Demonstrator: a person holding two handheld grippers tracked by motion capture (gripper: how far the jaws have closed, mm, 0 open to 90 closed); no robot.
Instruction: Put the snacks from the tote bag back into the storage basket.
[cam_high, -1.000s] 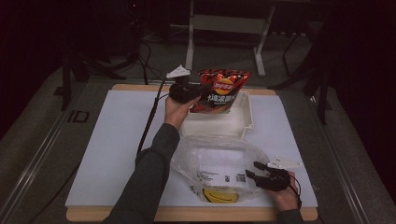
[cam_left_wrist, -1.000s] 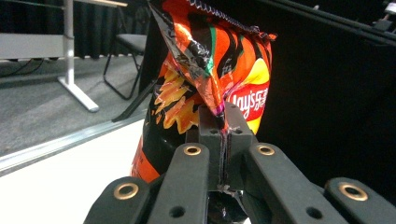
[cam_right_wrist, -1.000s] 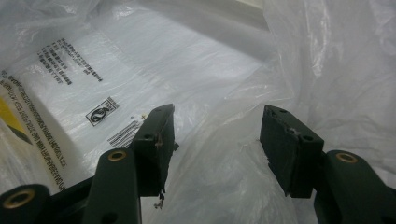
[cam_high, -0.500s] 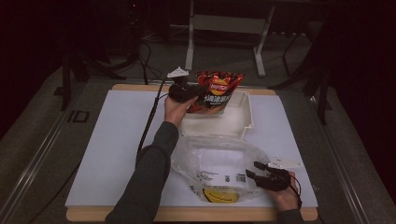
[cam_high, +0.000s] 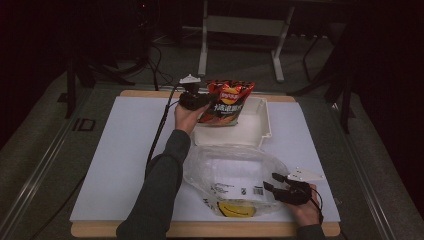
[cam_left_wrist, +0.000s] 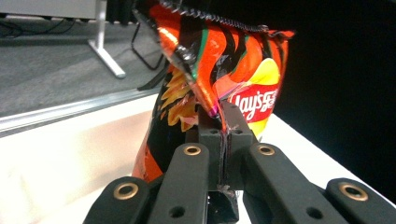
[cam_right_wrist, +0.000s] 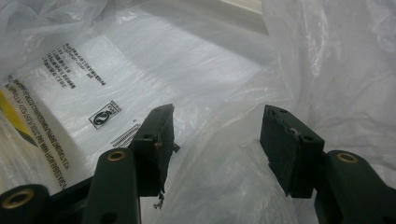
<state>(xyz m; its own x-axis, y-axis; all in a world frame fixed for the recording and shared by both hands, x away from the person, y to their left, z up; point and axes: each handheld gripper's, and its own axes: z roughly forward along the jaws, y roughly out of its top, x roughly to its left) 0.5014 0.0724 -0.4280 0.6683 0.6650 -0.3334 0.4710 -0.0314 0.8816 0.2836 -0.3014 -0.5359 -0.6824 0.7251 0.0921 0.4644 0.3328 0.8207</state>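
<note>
A red and black Lay's chip bag hangs upright over the white tray at the back of the table. My left gripper is shut on the bag's left edge. In the left gripper view the jaws pinch a fold of the chip bag. A clear plastic bag with black print and a yellow mark lies in front of the tray. My right gripper stands open at its right rim, with loose film of the plastic bag bulging between the jaws.
A white sheet covers the wooden table. The left gripper's cable trails across its left half. Beyond the table stand a metal frame and cables on a dark floor.
The left hand has brought the chip bag lower and slightly left, closer over the tray. The right gripper and the plastic bag have stayed put.
</note>
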